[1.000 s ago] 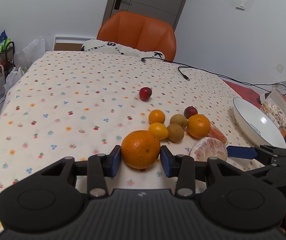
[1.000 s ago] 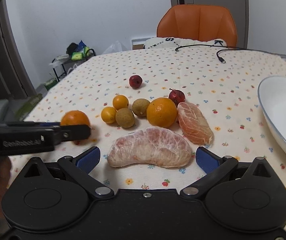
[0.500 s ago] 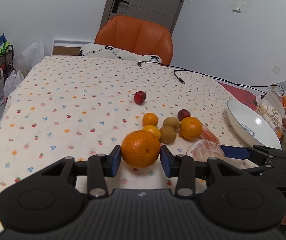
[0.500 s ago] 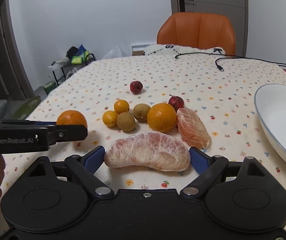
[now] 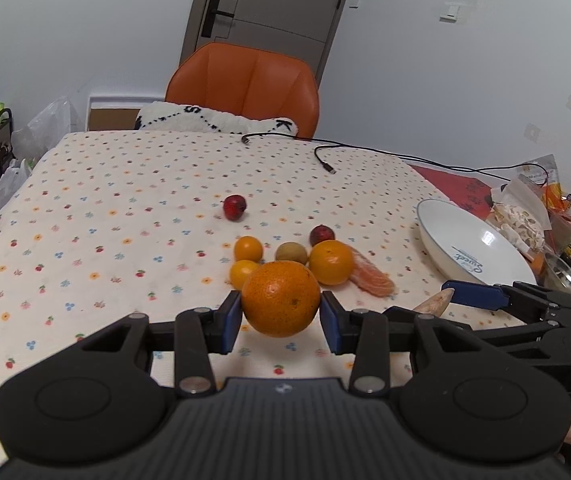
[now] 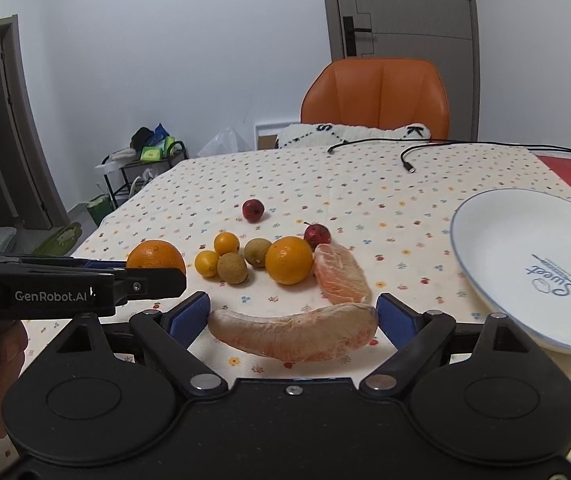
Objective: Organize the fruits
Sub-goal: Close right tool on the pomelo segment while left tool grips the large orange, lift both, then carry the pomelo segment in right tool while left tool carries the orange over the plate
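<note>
Pomelo segment [image 6: 293,334] lies crosswise, pinched end to end by my right fingers [image 6: 393,314].
Left fingers [image 5: 231,320] pinch an orange [image 5: 280,298]; plate [image 6: 485,264] right, fruit cluster [image 6: 261,260] ahead.

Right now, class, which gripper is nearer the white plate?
Right. The right gripper, shut on the pomelo segment, sits just beside the white plate; the left gripper, holding the large orange, is farther away.
</note>
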